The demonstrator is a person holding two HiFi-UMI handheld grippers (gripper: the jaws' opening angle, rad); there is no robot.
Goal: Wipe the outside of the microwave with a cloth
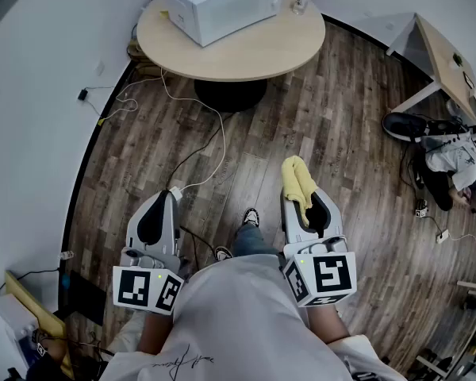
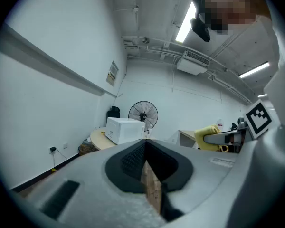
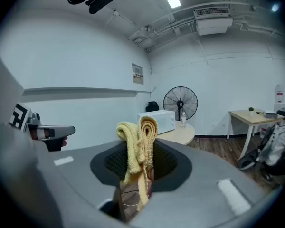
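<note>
While we are pinching the bunched cloth [image 1: 297, 181] in the right gripper [image 3: 135, 189], left gripper [image 2: 152, 184] closed empty, loose folds are risking slipping free.

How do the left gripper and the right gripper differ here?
The right gripper is shut on a yellow cloth; the left gripper has its jaws together on nothing. The cloth sticks out past the right gripper's tips; the left gripper's tips are bare. Both are held low, apart from the microwave.
</note>
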